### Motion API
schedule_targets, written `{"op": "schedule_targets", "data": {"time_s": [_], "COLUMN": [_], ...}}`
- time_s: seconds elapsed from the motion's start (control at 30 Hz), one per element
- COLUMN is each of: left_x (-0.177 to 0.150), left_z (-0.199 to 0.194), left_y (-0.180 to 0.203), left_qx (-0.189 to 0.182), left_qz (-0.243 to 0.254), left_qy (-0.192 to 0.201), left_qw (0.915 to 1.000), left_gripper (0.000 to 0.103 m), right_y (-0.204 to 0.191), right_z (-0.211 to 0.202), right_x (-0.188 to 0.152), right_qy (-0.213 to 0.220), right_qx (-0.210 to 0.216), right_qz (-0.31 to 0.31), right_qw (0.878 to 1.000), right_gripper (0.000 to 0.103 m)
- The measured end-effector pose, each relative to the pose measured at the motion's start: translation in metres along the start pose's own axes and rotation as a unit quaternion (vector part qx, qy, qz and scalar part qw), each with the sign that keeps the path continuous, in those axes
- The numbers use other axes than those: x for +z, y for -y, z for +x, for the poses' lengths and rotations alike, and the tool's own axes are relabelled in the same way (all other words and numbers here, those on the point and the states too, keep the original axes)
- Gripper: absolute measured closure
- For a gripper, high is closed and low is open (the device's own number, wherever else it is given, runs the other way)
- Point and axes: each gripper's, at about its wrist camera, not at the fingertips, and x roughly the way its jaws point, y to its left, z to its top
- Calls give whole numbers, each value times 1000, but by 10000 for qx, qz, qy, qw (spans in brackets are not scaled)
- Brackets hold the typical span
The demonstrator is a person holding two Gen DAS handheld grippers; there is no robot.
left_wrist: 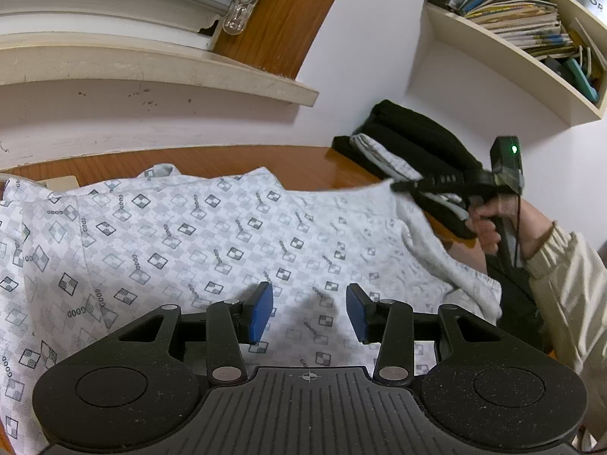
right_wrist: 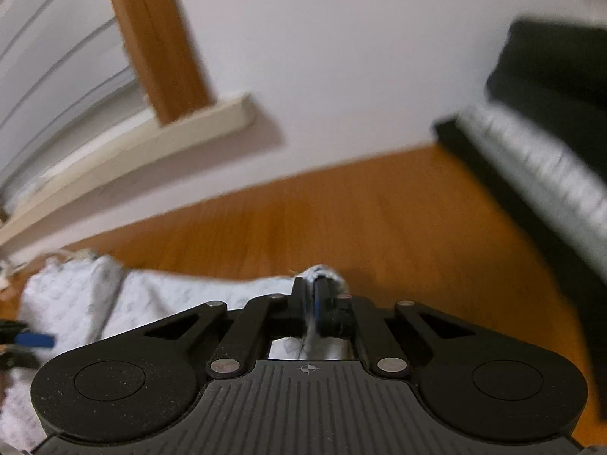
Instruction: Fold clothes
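A white garment (left_wrist: 197, 235) printed with grey checks and "GOOD" lettering lies spread over the wooden table (left_wrist: 242, 161). My left gripper (left_wrist: 309, 309) hovers just above the cloth near its front, blue pads apart, nothing between them. My right gripper (left_wrist: 398, 186) shows at the garment's far right corner, a hand (left_wrist: 487, 223) on its handle, and it lifts that edge. In the blurred right wrist view the right gripper (right_wrist: 318, 284) is shut on a pinch of the garment (right_wrist: 95, 295), with cloth showing between the pads and below them.
A stack of folded dark and grey clothes (left_wrist: 413, 151) sits at the table's back right, seen again in the right wrist view as the stack (right_wrist: 546, 159). A windowsill (left_wrist: 159, 72) runs along the wall. A shelf of books (left_wrist: 531, 26) hangs at upper right. A beige sleeve (left_wrist: 565, 284) fills the right edge.
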Motion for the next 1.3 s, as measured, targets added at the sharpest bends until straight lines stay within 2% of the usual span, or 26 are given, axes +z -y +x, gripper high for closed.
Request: {"op": "schedule_targets", "data": {"time_s": [0.07,0.13,0.2,0.23,0.3,0.47,0.63,0.73,0.77,0.87,0.97,1.1,1.13,1.17,1.23,1.3], "left_x": [0,0,0,0,0,1,1,1,1,1,1,1,1,0,0,0], "left_z": [0,-1,-1,-1,-1,1,1,1,1,1,0,0,0,-1,-1,-1], "left_y": [0,0,0,0,0,1,0,-1,-1,-1,-1,-2,-2,-2,-2,-1], "left_qx": [-9,-19,-22,-21,-9,3,-10,-18,-17,-23,-20,-26,-24,-24,-11,2], "left_qz": [7,13,11,10,15,40,36,38,38,34,37,-3,-11,-17,-14,-6], "left_qy": [-1,-3,-6,-7,-5,-15,-15,-18,-18,-15,-10,-5,-4,-3,-9,-14], "left_qw": [10000,10000,10000,10000,10000,10000,10000,10000,10000,10000,10000,10000,10000,10000,10000,10000], "left_gripper": [54,54,54,54,54,53,53,53,53,52,52,52,52,52,52,52], "right_y": [4,7,10,14,20,13,-6,-31,-38,-56,-70,-82,-84,-83,-82,-81], "right_z": [3,5,4,2,-9,-64,-124,-149,-154,-160,-150,-131,-127,-126,-131,-144], "right_x": [7,6,4,2,-4,-39,-90,-113,-119,-131,-139,-143,-143,-141,-137,-133], "right_qy": [124,278,341,268,235,196,151,138,110,30,-47,10,36,14,-17,94], "right_qx": [-64,-314,-620,-645,-616,-188,164,117,77,-19,-22,-302,-375,-419,-600,-913], "right_qz": [-69,-98,-109,-38,18,-73,-377,-683,-827,-1223,-1584,-1909,-1984,-2055,-2157,-2349], "right_qw": [9999,9991,9974,9976,9978,9996,9990,9975,9965,9925,9874,9811,9794,9778,9746,9677], "right_gripper": [97,94,75,53,53,52,49,47,43,41,41,45,57,78,94,95]}}
